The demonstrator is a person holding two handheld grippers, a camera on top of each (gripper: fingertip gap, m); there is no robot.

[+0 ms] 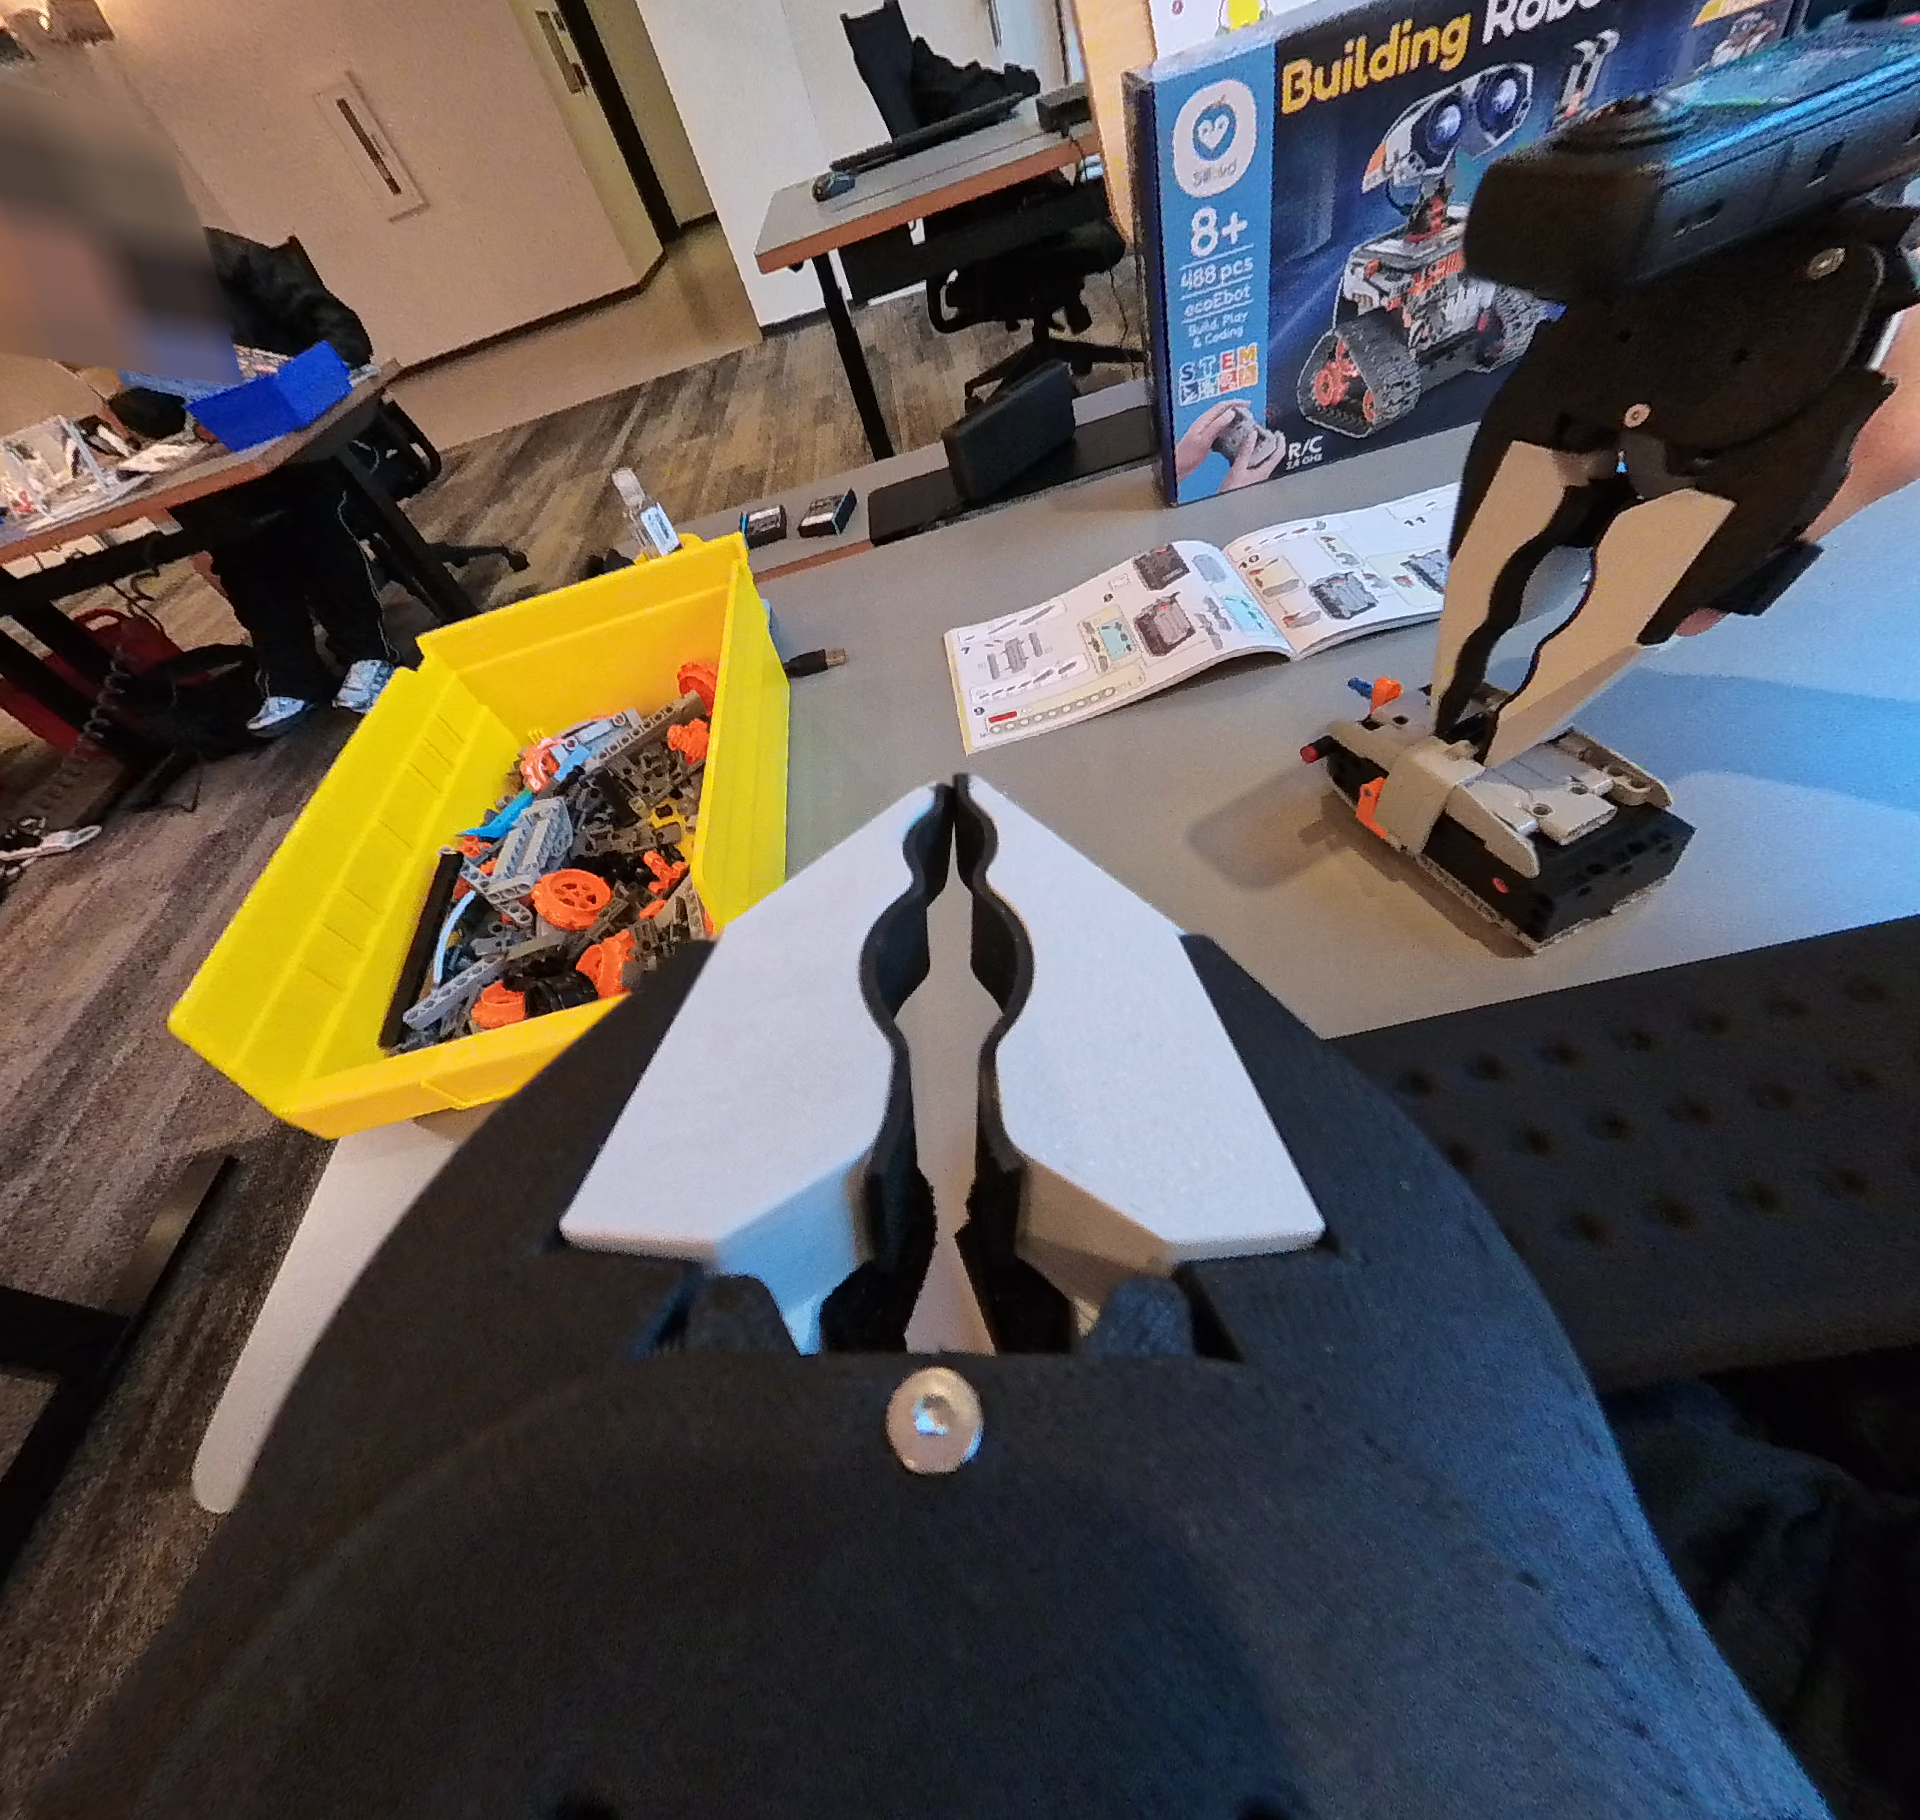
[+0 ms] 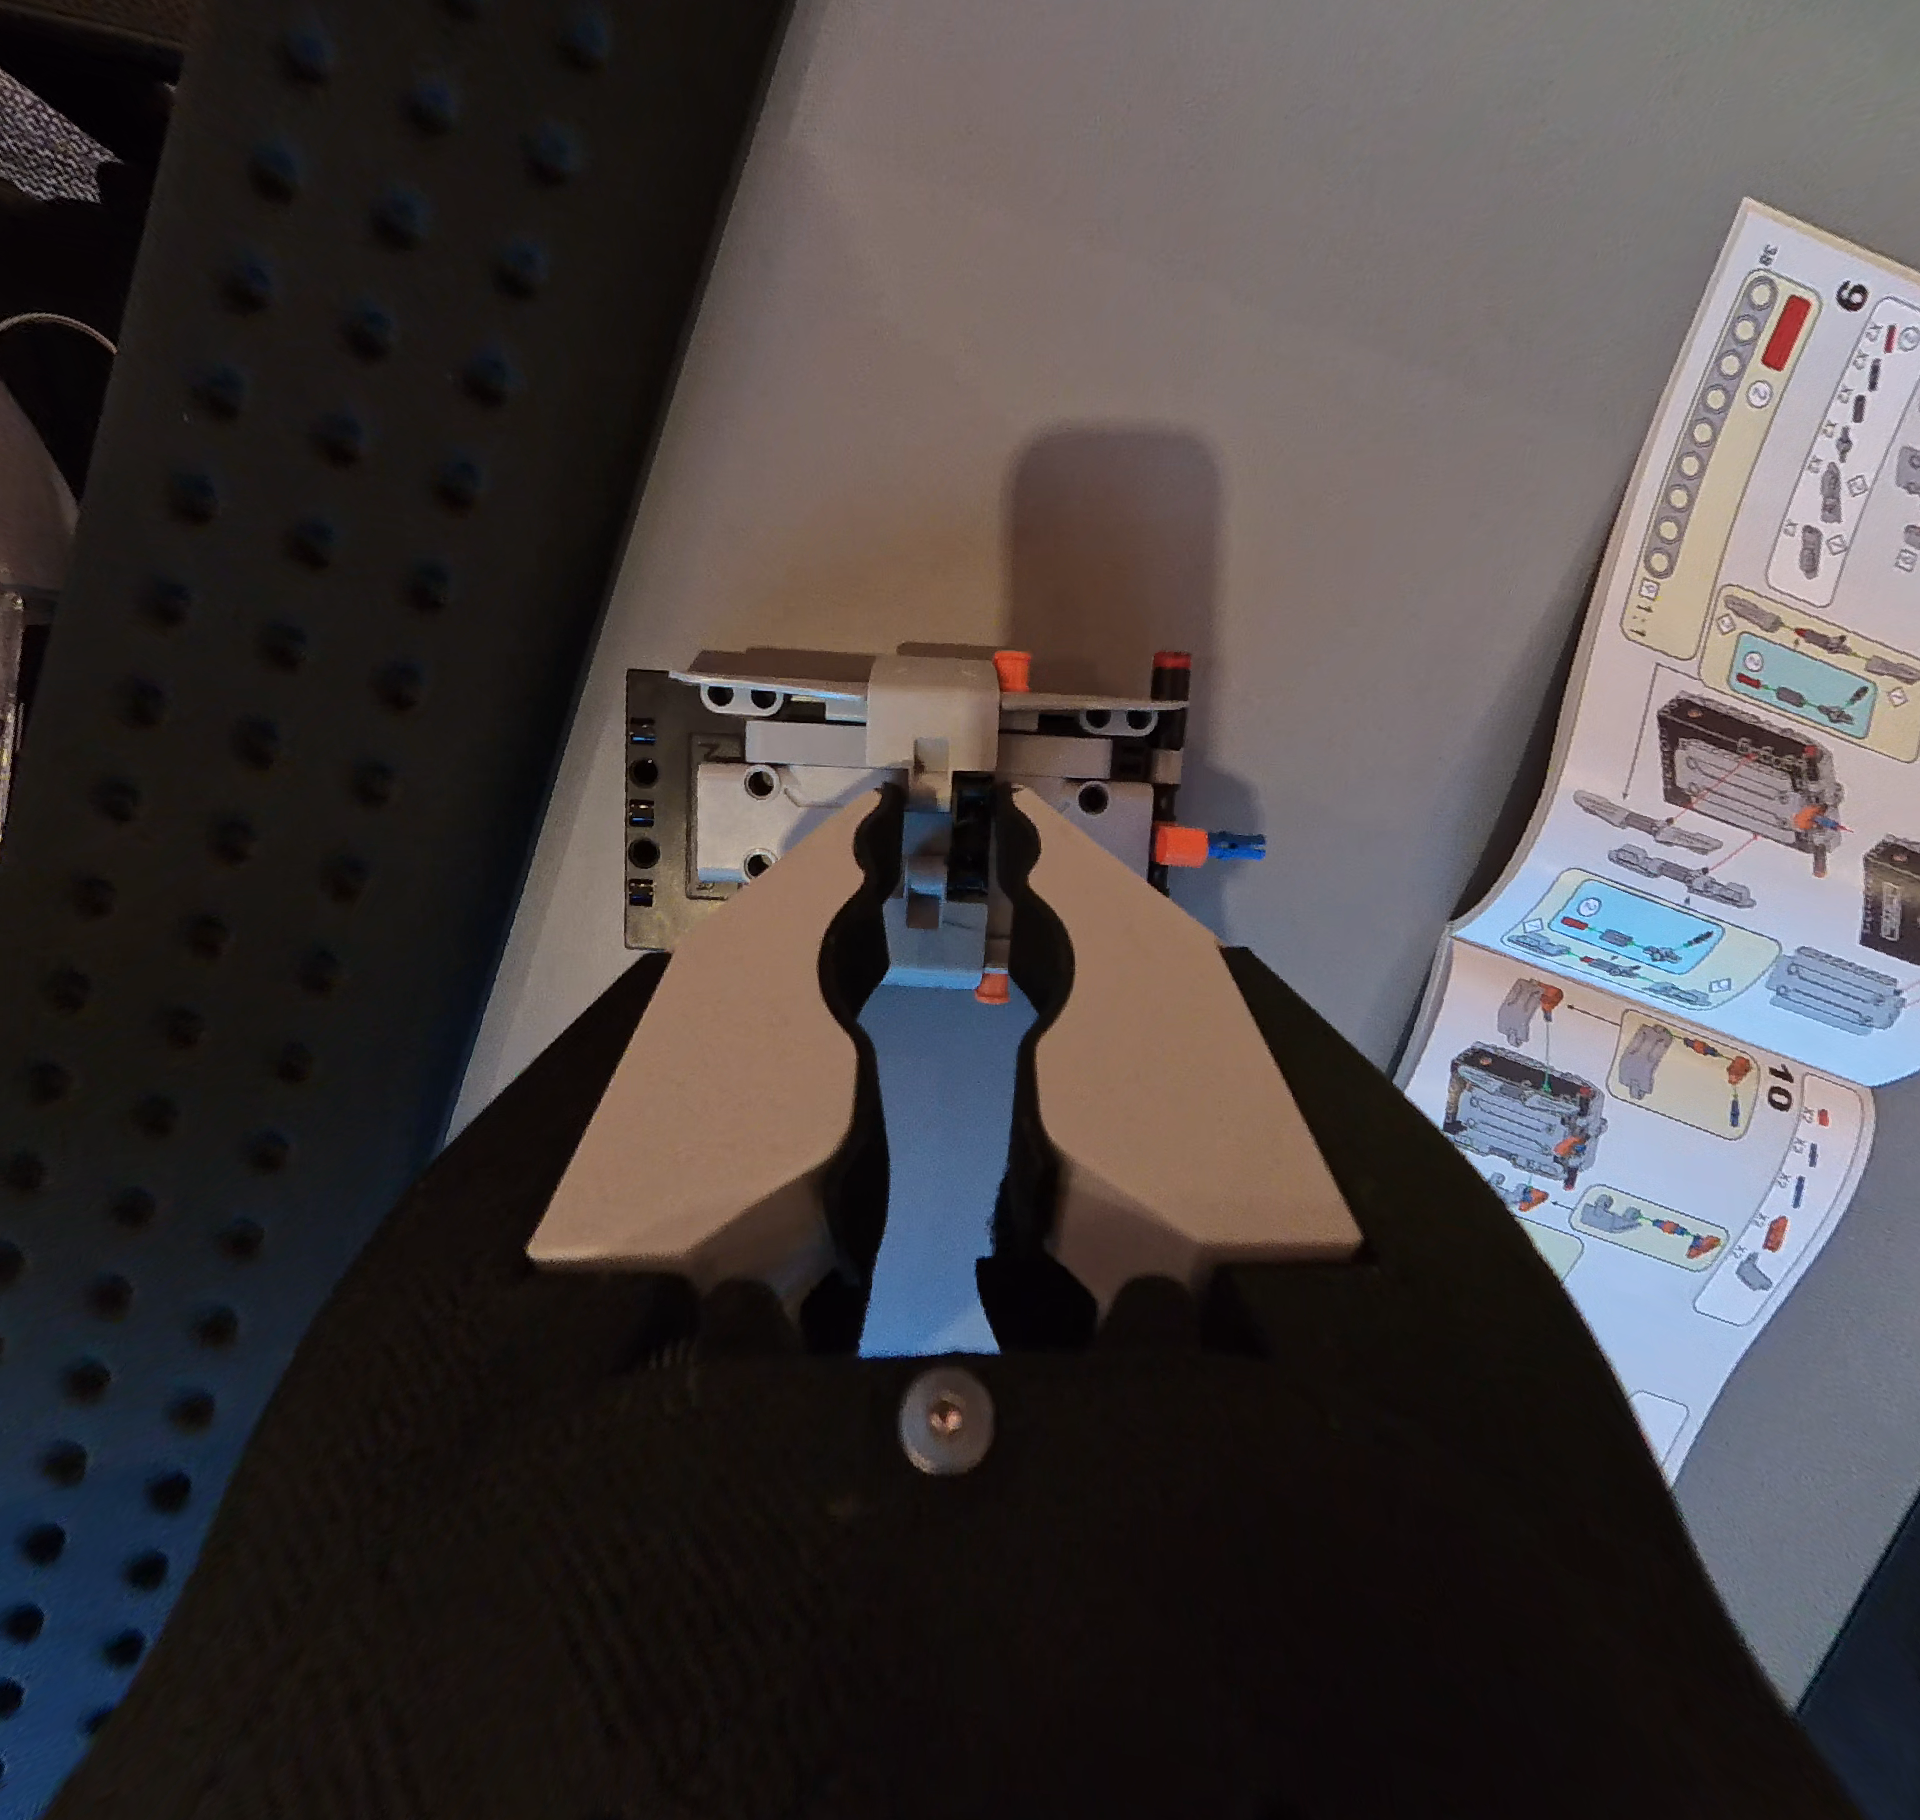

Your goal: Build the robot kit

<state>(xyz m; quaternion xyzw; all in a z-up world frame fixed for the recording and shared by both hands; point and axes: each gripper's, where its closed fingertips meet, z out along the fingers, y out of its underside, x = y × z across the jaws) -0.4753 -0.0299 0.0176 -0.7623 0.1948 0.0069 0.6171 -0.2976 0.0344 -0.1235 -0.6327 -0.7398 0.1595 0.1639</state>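
bright wide-angle left view with bent edges; right view dim, shadowed.

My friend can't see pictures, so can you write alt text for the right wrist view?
The right tool, its two grey fingers slightly apart, reaches down onto a grey and black plastic brick model with orange pins that sits on a grey table. An open white paper instruction booklet lies to the right, and a dark dotted mat to the left.

A blurred patch hides the person; the kit box is cut off.
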